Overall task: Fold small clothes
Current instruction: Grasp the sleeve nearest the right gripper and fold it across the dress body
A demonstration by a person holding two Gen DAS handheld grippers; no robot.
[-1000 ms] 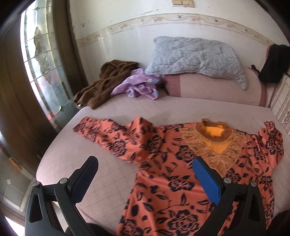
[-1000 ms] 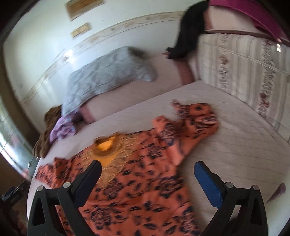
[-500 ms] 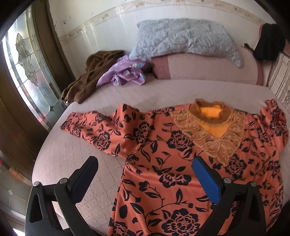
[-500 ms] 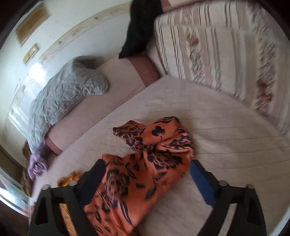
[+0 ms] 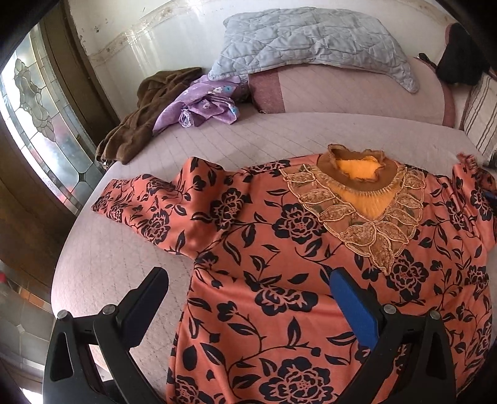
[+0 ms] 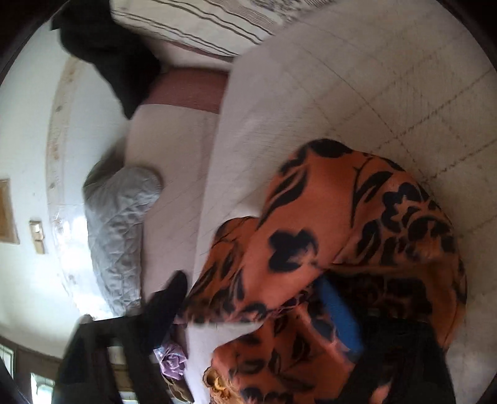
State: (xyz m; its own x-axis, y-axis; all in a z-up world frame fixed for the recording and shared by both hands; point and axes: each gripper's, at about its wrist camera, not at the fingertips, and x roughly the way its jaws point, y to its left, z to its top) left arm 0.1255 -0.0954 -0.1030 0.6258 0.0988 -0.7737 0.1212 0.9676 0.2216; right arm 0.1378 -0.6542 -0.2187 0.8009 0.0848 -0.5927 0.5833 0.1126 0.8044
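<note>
An orange dress with black flowers and a gold lace collar (image 5: 279, 248) lies spread face up on the bed (image 5: 102, 254). My left gripper (image 5: 248, 298) is open, hovering just above the dress's left side below the armpit, its blue pad over the cloth. Its left sleeve (image 5: 139, 202) lies stretched out to the left. In the right wrist view, rolled sideways and blurred, my right gripper (image 6: 251, 298) is open with the bunched right sleeve (image 6: 326, 223) between its fingers; the jaws are wide apart and not closed on it.
A grey quilted pillow (image 5: 310, 40) rests on a pink bolster (image 5: 357, 93) at the head. A brown garment (image 5: 149, 102) and purple cloth (image 5: 202, 105) lie at the back left. A striped cushion (image 6: 192, 21) and black cloth (image 6: 108, 52) stand right. The bed edge is left.
My left gripper moved forward and lower over the dress. My right gripper rolled sideways and pushed onto the right sleeve, which now lies between its fingers.
</note>
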